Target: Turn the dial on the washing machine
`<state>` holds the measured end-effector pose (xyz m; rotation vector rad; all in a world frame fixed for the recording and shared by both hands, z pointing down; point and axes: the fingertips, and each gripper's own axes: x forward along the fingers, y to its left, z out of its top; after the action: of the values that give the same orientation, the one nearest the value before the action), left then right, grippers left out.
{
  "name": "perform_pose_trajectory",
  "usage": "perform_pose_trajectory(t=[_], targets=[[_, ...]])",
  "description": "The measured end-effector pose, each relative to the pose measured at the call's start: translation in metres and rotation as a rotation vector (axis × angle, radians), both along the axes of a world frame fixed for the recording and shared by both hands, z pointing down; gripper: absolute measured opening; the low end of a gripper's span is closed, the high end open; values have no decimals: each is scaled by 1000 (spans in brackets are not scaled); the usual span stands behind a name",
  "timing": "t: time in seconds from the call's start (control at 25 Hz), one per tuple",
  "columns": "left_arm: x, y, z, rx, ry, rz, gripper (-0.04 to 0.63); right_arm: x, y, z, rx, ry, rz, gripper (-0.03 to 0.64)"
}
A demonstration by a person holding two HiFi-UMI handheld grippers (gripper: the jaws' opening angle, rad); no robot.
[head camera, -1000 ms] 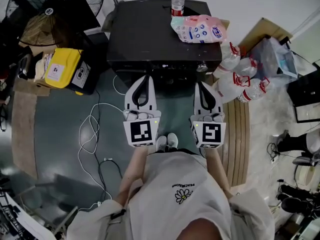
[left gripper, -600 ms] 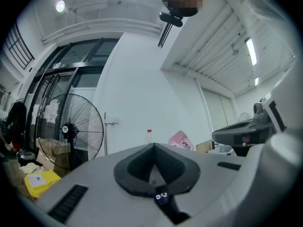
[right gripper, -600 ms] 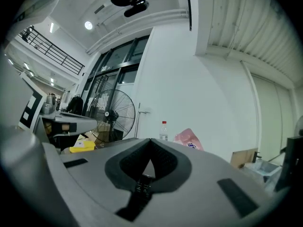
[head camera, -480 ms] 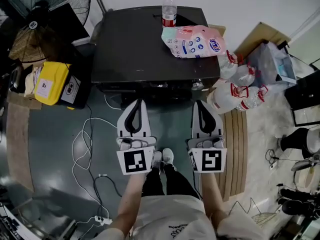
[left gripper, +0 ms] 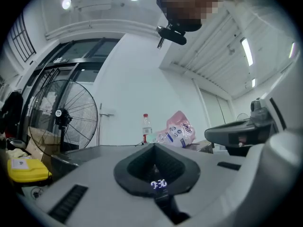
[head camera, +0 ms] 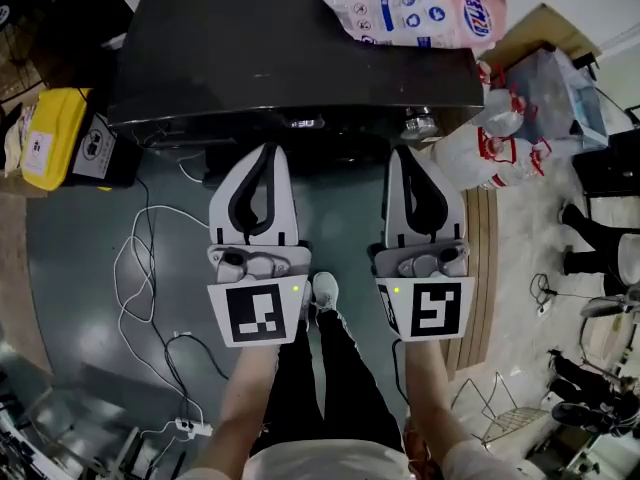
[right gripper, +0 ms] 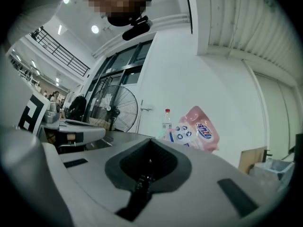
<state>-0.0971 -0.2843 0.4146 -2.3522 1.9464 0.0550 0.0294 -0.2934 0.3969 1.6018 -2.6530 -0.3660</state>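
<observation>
The black washing machine (head camera: 290, 48) fills the top of the head view. Its silver dial (head camera: 420, 125) sits at the right end of the front panel, and a small lit display (head camera: 300, 123) sits mid-panel. My right gripper (head camera: 405, 154) is shut and empty, its tip just below and slightly left of the dial, apart from it. My left gripper (head camera: 265, 150) is also shut and empty, just below the display. In the left gripper view the closed jaws (left gripper: 154, 146) frame the glowing digits (left gripper: 159, 184). The right gripper (right gripper: 151, 140) hides the dial in its own view.
A pink detergent bag (head camera: 410, 6) lies on the machine's top, with a water bottle (left gripper: 147, 126) behind it. Packed water bottles (head camera: 480, 148) stand right of the machine, and a yellow box (head camera: 45, 133) sits on its left. Cables (head camera: 140, 268) trail over the floor. A standing fan (left gripper: 66, 117) is at the left.
The person has stepped closer, so the machine now looms larger. Both grippers have moved forward to its front panel. Both stay shut.
</observation>
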Motion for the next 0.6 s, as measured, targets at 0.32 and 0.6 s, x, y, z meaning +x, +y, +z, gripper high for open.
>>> perform_pose_trajectory(t=[0.32,0.6], targets=[[13,4,59,-52,18,24,-2,-16,1,64,-45,-9,-20,3],[18,9,73,-87,10,41,-2,-20,5,80,-83,-36,-18,3]])
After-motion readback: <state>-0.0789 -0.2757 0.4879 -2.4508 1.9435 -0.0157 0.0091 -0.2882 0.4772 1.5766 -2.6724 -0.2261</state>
